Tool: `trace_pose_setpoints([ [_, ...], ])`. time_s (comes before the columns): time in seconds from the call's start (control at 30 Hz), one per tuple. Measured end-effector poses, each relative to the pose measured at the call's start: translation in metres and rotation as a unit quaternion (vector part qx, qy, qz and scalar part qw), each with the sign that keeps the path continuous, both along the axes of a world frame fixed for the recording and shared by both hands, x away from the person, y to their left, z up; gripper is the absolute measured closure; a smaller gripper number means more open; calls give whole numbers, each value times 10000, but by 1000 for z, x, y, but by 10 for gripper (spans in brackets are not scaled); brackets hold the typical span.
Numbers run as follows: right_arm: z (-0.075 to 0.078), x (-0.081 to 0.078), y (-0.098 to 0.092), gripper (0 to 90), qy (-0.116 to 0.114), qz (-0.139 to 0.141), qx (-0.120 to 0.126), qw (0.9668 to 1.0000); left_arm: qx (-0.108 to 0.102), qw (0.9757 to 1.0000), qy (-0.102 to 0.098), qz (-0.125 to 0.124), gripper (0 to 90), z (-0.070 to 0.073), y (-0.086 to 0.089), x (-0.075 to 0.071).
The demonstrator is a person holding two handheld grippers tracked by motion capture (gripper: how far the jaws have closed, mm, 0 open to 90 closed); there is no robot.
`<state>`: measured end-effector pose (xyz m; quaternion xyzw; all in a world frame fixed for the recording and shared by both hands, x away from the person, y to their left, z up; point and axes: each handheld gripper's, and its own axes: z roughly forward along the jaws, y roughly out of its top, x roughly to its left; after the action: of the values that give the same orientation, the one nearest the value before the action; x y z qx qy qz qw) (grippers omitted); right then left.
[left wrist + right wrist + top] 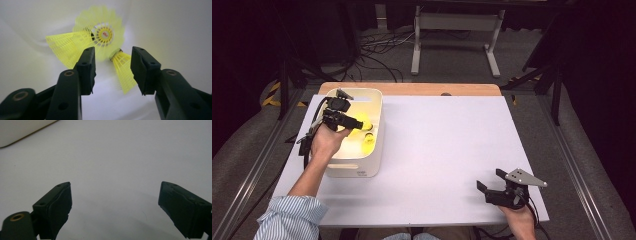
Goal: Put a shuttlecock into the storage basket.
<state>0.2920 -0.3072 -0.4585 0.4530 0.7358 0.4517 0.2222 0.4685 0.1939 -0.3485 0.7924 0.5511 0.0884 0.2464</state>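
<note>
We hold the left gripper (112, 67) inside the white bin (376, 131) at the tabletop's (447, 150) far left, fingers parted, gripping nothing, above three yellow shuttlecocks (100, 35) collected there. The right gripper (115, 207) rests near right, fingers wide, empty.

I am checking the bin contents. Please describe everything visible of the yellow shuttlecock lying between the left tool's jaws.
The shuttlecock is bright yellow, with a netted, plastic-looking skirt and a pale, rounded cap ringed by a band. It lies on its side on the white bin floor, cap pointing toward two other yellow shuttlecocks. It sits between the jaws of the left tool, which stand apart from it.
</note>
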Motion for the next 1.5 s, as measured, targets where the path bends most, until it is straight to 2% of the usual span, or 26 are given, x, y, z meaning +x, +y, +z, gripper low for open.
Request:
trace_pose_setpoints([
  [0.2, 0, 0, 0, 123, 2, 15, -3, 10000, 8, 9999, -91, -46, 425, 6, -3, -4],
  [0.43, 0, 0, 1, 123, -2, 16, -10, 10000, 46, 9998, -188, -93, 371, 12, -3, -10],
  [0.87, 0, 0, 0, 123, -6, 5, -9, 10000, -2, 9989, -380, -264, 362, 20, -6, -20],
  [1.5, 2, -2, -4, 128, -149, -104, -103, 9998, -23, 9980, -544, -322, 357, 27, -1, -32],
])
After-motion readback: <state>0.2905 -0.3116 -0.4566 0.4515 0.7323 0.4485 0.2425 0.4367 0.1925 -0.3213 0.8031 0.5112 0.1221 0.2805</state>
